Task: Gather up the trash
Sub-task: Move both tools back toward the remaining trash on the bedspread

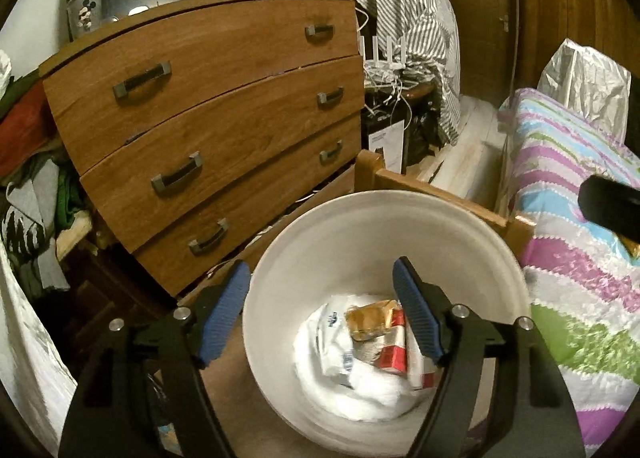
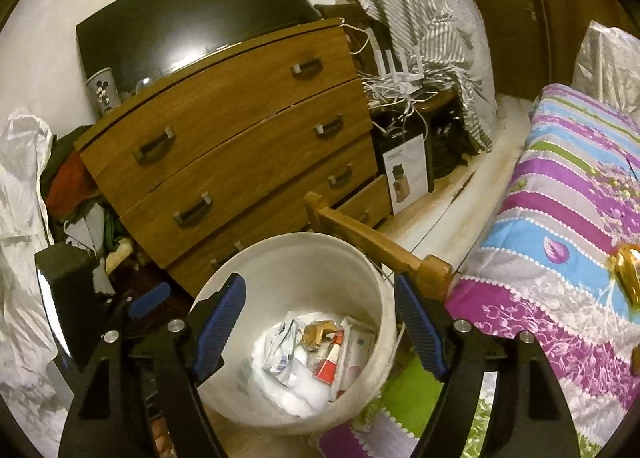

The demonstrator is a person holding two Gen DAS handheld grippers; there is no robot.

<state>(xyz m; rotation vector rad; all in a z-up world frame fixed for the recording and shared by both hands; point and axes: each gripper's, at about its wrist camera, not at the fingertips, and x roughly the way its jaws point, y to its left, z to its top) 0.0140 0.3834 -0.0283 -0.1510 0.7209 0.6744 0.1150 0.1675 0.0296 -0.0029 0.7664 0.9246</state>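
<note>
A white round bin stands on the floor between the dresser and the bed. It holds white plastic wrappers, a gold wrapper and a red-and-white pack. My left gripper is open and empty, just above the bin's mouth. In the right wrist view the bin lies below my right gripper, which is open and empty. The left gripper shows at the left of that view. A gold wrapper lies on the bedspread at the right.
A wooden dresser with curved drawers stands behind the bin, a TV and a Mickey cup on top. The bed with striped cover and wooden footboard is at right. Clothes pile at left.
</note>
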